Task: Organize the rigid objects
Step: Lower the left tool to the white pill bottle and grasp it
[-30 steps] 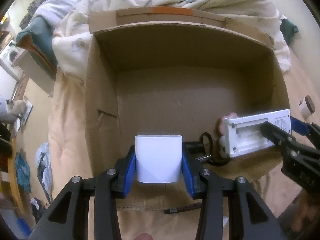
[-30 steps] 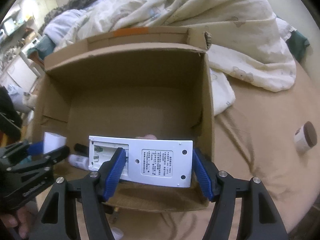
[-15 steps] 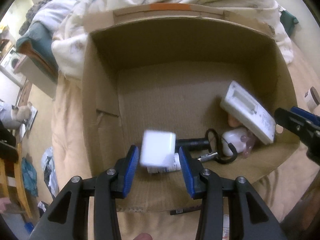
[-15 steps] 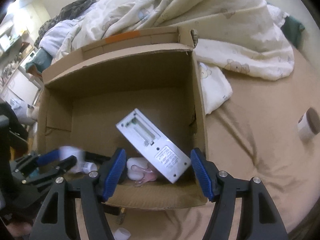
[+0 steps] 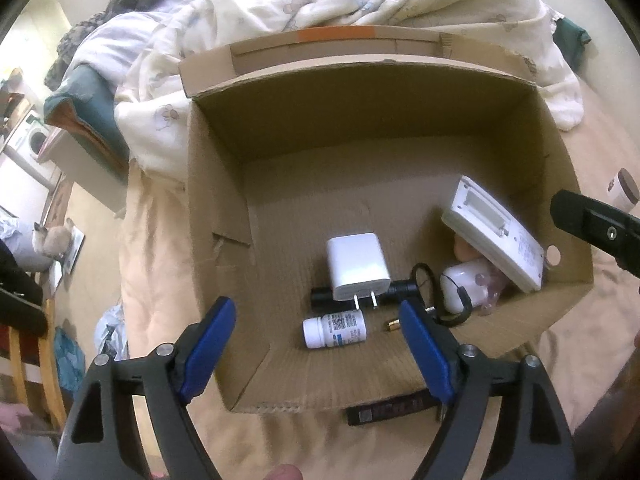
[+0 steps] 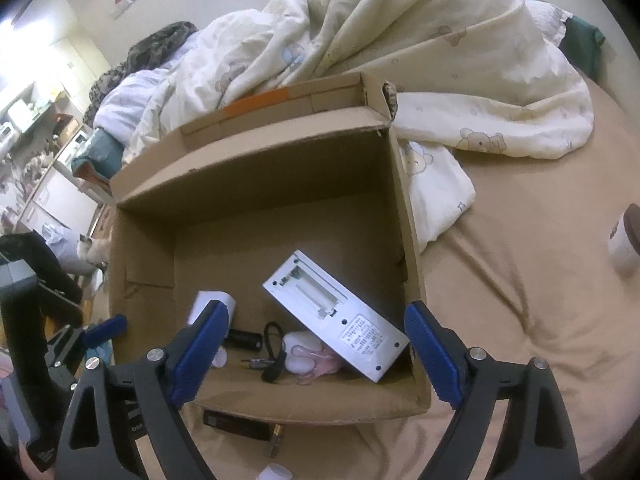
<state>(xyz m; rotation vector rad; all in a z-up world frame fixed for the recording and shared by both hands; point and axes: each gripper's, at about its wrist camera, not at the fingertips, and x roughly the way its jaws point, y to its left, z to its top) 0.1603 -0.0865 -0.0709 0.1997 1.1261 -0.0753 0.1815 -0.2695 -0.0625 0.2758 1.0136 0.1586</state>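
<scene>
as both pairs of jaws are opening with nothing between them, the step in hand reads as a release over the open brown cardboard box [image 5: 280, 184], with 2 things lying loose inside.

left wrist view: the left gripper [image 5: 316, 346] hangs above the box's near edge, its blue pads apart and empty. on the box floor, toward the near edge, lies the white square plug-in charger [image 5: 357, 266], flat on its side with 2 metal prongs pointing at the near wall, resting across a short black cylinder [image 5: 396, 290]. just nearer lies a small white pill bottle with a printed label [image 5: 335, 328], on its side. the flat white rectangular plastic device with an open battery bay [image 5: 494, 232] leans tilted in the near right corner, propped over a white and pink rounded item [image 5: 466, 284] ringed by a black cord. outside, against the near wall, a dark flat bar [image 5: 390, 408] lies on the tan bed sheet [image 5: 160, 280].

right wrist view: the right gripper [image 6: 316, 354] also stands apart and empty over the near edge. the white device shows its label face, sloping down toward the near right corner. a white cup with a brown lid [image 6: 626, 242] sits well apart on the sheet, right of the box.

next, i judge, each hand must lift clear and go for what lies outside the box, perhaps the cup or the dark bar.
</scene>
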